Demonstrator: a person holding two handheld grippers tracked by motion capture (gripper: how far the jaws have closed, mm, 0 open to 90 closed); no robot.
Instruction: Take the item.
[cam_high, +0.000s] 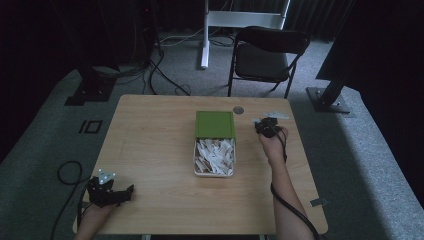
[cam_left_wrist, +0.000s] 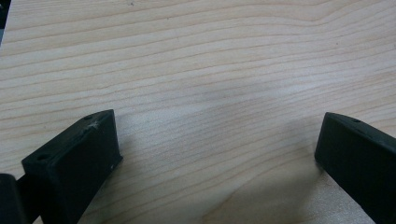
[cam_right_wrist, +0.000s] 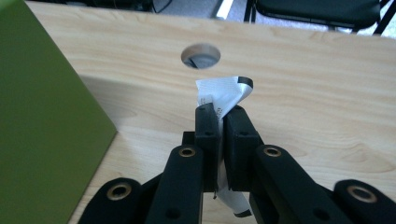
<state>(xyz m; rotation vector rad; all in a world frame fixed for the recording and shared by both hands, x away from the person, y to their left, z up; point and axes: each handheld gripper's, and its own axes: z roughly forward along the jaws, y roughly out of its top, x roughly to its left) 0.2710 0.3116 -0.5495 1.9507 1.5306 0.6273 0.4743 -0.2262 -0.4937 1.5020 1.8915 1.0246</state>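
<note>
A white tray (cam_high: 195, 160) in the middle of the table holds several white paper packets (cam_high: 214, 156). Its green lid (cam_high: 215, 124) is slid back over the far end and shows at the left of the right gripper view as green lid (cam_right_wrist: 42, 126). My right gripper (cam_right_wrist: 222, 114) is shut on one white packet (cam_right_wrist: 224, 91) with a black end, just above the table. It is right of the lid in the high view, right gripper (cam_high: 266, 127). My left gripper (cam_left_wrist: 217, 135) is open wide over bare wood, at the table's near left corner, left gripper (cam_high: 117, 192).
A round cable hole (cam_high: 238, 109) sits in the table top behind the lid, also hole (cam_right_wrist: 201, 56). A few white packets (cam_high: 276, 115) lie near the far right edge. A black folding chair (cam_high: 267, 55) stands beyond the table. Cables trail off both grippers.
</note>
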